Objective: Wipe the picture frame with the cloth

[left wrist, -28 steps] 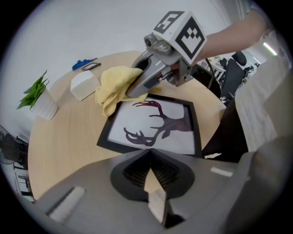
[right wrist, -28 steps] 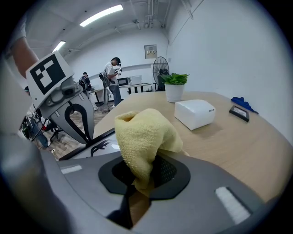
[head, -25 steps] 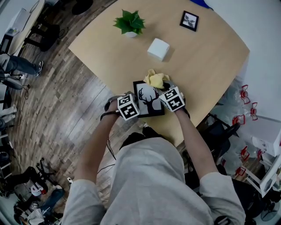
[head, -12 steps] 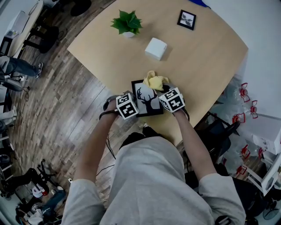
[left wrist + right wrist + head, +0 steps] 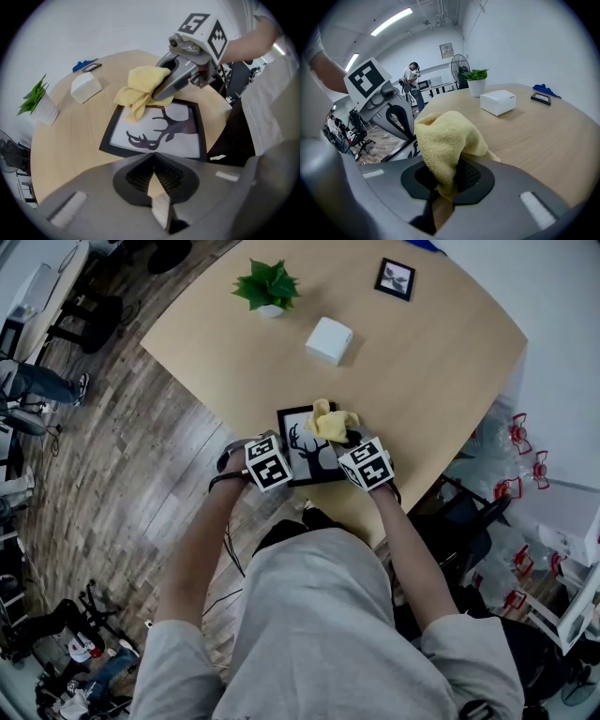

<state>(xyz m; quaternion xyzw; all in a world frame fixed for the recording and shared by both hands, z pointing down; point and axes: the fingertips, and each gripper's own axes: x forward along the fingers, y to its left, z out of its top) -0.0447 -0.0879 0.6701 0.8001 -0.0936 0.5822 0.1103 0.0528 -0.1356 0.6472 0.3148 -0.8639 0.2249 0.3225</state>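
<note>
On near edge of light wood table (image 5: 450, 362), right in front of person: picture frame (image 5: 302, 454) lying flat, black border, white print with dark deer silhouette. Left gripper (image 5: 152, 155) at frame's left near corner in head view. Jaws pressed together, tips right at frame's border. Nothing seen pinched between them; cannot tell if pressing down on frame.

Right gripper (image 5: 158, 95) over frame's right side, jaws clamped on yellow cloth (image 5: 443, 136), bunched wad sticking up out of pads. Cloth touching frame at far right corner in head view. Draped over border and onto part of print, loose fold spilling past frame onto bare table. Both grippers close either side of frame, marker cubes facing up.

Farther across table, well apart from frame: white box (image 5: 329, 340), green plant (image 5: 269, 287) in white pot, small second black-framed picture (image 5: 395, 278) lying flat near far edge, blue item (image 5: 545, 88) just beyond it. Person's forearms (image 5: 202, 554) reaching in from bottom of head view, grey shirt below. Wood plank floor (image 5: 122, 456) left of table.

Background of right gripper view: standing fan (image 5: 460, 65) behind plant, another person (image 5: 414, 89) standing far off, ceiling strip lights (image 5: 391, 21) on.
</note>
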